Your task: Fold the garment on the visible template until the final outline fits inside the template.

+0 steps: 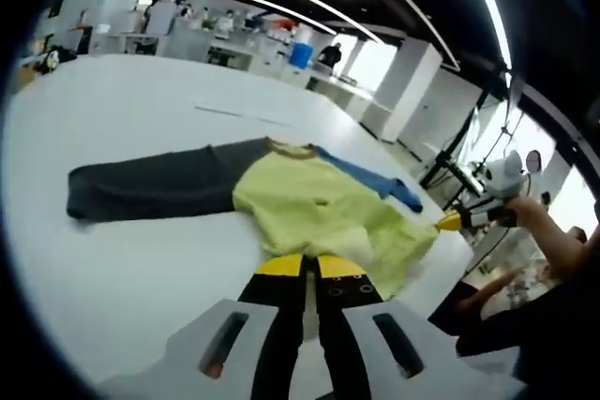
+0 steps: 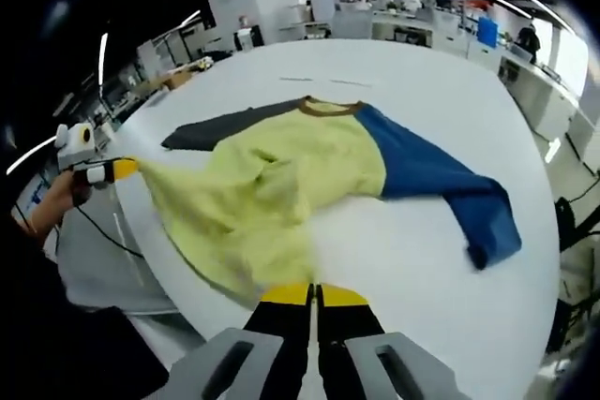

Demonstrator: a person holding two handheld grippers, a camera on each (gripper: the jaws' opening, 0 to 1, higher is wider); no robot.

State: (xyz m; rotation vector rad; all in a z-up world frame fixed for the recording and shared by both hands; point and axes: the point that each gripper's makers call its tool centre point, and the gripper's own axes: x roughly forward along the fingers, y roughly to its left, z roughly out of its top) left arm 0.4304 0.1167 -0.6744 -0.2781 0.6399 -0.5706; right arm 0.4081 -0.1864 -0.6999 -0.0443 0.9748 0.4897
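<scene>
My left gripper [image 1: 311, 267] and right gripper [image 2: 314, 295], jaws pressed together, each pinch the hem of the yellow shirt [image 2: 281, 185] on the white table [image 2: 422, 259]; I read no lettering.

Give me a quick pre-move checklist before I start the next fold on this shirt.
1. Left gripper shut on the shirt hem: ok, its jaws are together on the yellow fabric.
2. Right gripper shut on the hem: ok.
3. Grey sleeve spread flat: ok.
4. Blue sleeve flat: not ok, its cuff end is bent and rumpled.
5. Yellow body smooth: not ok, wrinkled and stretched between the grippers.
6. Template outline on the white table: cannot tell, only faint marks beyond the collar.
</scene>
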